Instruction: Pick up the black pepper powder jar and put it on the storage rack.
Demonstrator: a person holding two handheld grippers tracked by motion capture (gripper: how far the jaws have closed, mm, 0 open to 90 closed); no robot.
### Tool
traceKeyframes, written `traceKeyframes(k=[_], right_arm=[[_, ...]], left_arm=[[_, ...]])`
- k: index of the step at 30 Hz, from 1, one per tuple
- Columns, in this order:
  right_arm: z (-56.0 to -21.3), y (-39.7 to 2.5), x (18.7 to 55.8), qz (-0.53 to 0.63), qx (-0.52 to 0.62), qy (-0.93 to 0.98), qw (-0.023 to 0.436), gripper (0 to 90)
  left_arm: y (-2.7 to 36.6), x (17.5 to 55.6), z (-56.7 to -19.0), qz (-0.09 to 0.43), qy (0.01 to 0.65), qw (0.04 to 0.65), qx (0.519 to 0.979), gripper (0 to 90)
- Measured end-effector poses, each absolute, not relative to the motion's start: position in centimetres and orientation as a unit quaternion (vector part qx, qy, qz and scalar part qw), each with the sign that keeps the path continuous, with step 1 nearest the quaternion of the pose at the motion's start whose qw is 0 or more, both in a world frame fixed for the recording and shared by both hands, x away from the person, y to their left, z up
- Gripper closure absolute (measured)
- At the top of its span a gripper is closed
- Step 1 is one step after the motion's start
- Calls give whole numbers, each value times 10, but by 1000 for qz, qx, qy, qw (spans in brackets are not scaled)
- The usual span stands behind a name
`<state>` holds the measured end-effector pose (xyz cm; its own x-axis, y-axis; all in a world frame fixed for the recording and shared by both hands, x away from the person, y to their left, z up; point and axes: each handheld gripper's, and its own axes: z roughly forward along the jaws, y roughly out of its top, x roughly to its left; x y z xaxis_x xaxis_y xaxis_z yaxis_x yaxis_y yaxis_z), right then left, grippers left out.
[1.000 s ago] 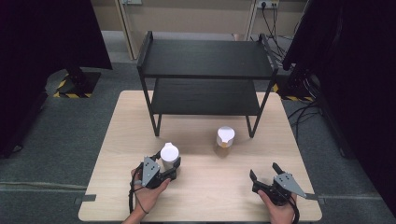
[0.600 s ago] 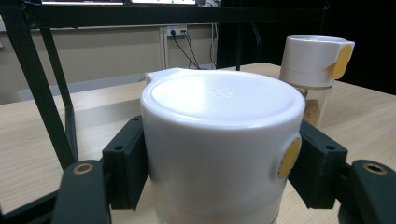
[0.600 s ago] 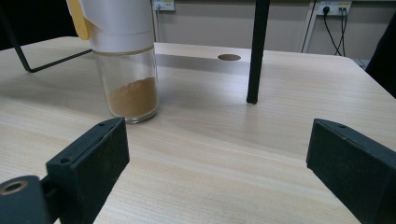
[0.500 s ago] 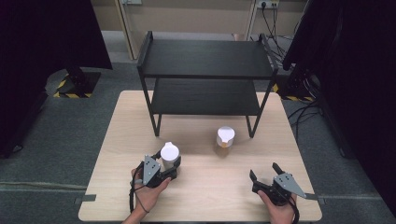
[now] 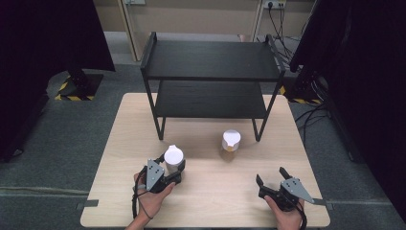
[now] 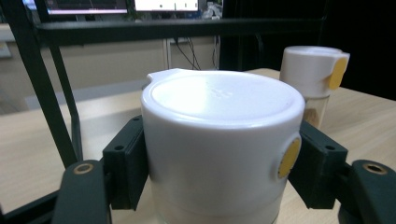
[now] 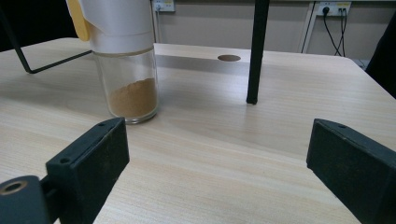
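A white-lidded jar (image 5: 173, 155) stands on the wooden table (image 5: 215, 206) at the front left. My left gripper (image 5: 171, 166) is shut on it, and in the left gripper view both black pads press the sides of its lid (image 6: 219, 140). A second jar (image 5: 231, 140) with a white lid and brown powder in its glass body stands mid-table, right of the first. My right gripper (image 5: 270, 174) rests open near the front right edge. In the right gripper view the powder jar (image 7: 126, 70) stands beyond and left of the wide-apart jaws, with nothing between them.
A black two-level shelf rack (image 5: 210, 60) stands across the back of the table, its legs (image 7: 256, 51) close behind the powder jar. Dark curtains and cables lie on the floor around the table.
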<state>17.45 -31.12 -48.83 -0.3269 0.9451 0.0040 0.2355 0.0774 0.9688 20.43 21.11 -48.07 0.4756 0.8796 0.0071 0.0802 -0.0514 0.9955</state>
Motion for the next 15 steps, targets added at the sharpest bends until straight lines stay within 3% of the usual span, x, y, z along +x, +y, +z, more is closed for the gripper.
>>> traceKeyframes(k=[15], right_arm=[[-489, -311, 174, 501, 460, 642, 354, 61]], left_arm=[[213, 204, -451, 373, 363, 605, 602, 310]])
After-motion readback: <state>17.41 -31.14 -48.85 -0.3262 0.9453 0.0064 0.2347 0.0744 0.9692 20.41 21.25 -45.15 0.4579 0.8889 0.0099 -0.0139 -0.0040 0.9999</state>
